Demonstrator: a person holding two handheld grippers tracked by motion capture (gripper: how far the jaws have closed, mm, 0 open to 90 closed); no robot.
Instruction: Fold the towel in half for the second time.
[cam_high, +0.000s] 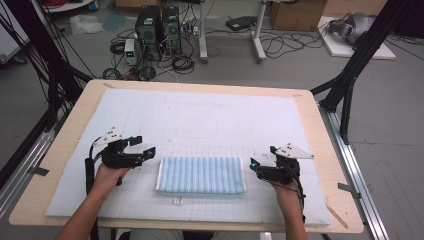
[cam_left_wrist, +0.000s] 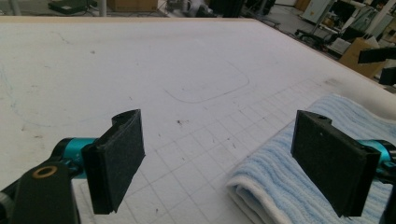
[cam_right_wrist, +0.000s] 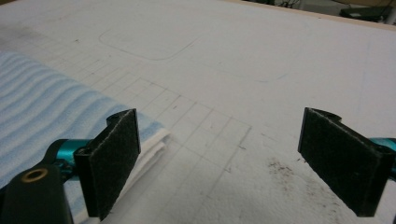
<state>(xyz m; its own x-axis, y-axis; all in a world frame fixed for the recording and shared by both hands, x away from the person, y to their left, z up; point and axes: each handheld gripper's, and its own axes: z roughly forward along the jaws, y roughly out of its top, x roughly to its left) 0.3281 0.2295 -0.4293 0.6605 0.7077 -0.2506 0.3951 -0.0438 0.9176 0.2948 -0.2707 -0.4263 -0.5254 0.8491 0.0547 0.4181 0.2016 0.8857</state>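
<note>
Soft blue folded towel (cam_high: 201, 175) looks light and limp, best pinched at its corners by both wide-open grippers, left gripper (cam_high: 142, 146) and right gripper (cam_high: 253, 166).

Bright even light, soft shadows, slight blur

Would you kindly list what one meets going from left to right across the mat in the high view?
Left hand-held gripper → folded blue striped towel → right hand-held gripper, all on the white mat.
</note>
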